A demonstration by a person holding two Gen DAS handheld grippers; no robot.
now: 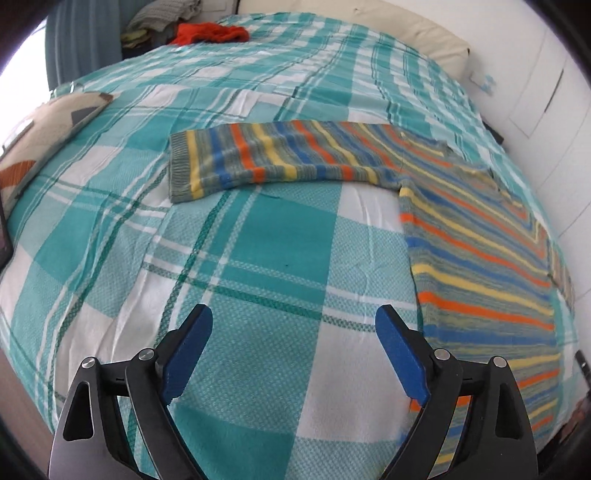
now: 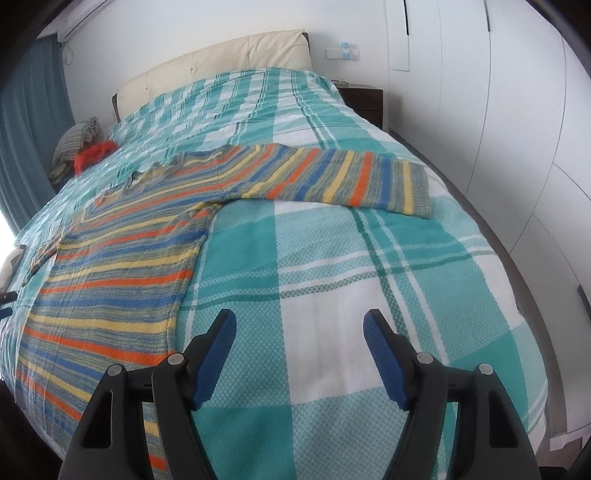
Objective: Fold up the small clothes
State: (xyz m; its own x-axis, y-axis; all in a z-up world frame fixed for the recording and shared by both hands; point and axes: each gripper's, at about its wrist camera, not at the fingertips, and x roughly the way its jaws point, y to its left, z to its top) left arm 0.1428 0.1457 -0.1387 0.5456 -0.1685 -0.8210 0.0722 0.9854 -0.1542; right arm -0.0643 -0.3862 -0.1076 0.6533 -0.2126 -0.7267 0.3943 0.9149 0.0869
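A small striped knit sweater (image 1: 480, 251) in orange, yellow, blue and grey lies flat on the teal plaid bedspread (image 1: 258, 240). In the left wrist view its body is at the right and one sleeve (image 1: 258, 158) stretches left. In the right wrist view the sweater's body (image 2: 110, 280) is at the left and the other sleeve (image 2: 351, 181) stretches right. My left gripper (image 1: 293, 325) is open and empty, above the bedspread just left of the sweater's hem. My right gripper (image 2: 299, 328) is open and empty, just right of the hem.
A red garment (image 1: 210, 33) and a pile of clothes (image 1: 162, 18) lie at the far left corner of the bed. A patterned cushion (image 1: 40, 133) sits at the left edge. A cream headboard (image 2: 214, 70), a dark nightstand (image 2: 364, 101) and white wardrobe doors (image 2: 498, 129) stand beyond.
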